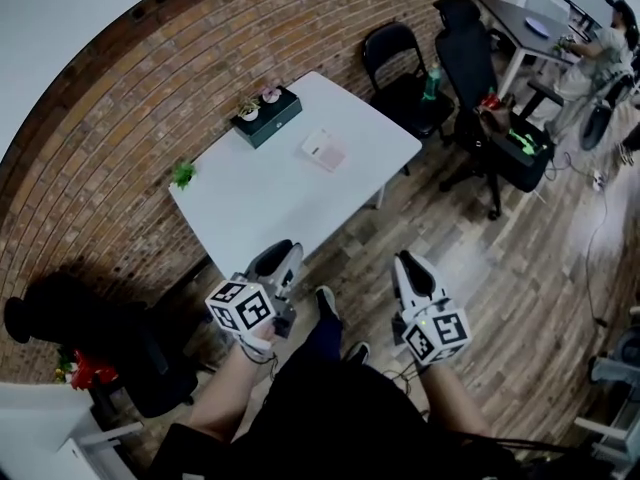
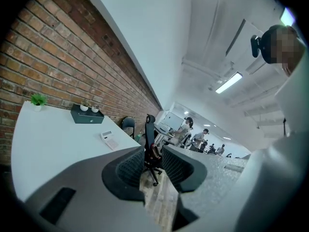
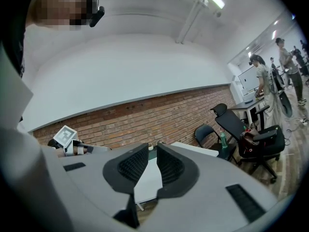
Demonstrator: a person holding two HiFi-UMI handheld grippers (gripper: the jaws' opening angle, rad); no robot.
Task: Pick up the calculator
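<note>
The calculator [image 1: 324,150], pale with a pinkish face, lies flat on the white table [image 1: 250,198] towards its far right side. In the left gripper view the calculator [image 2: 109,140] shows left of the jaws, well ahead of them. My left gripper [image 1: 283,255] hovers at the table's near edge, and its jaws stand a little apart with nothing between them [image 2: 153,151]. The right gripper [image 1: 410,264] is held over the wooden floor to the right of the table. Its jaws show a narrow gap that holds nothing [image 3: 152,148]. Neither gripper touches the calculator.
A dark green box [image 1: 266,115] with two small pots stands at the table's far edge, and a small green plant [image 1: 183,174] at its left corner. A black chair [image 1: 400,63] and an office chair [image 1: 475,68] stand right of the table. A brick wall runs behind.
</note>
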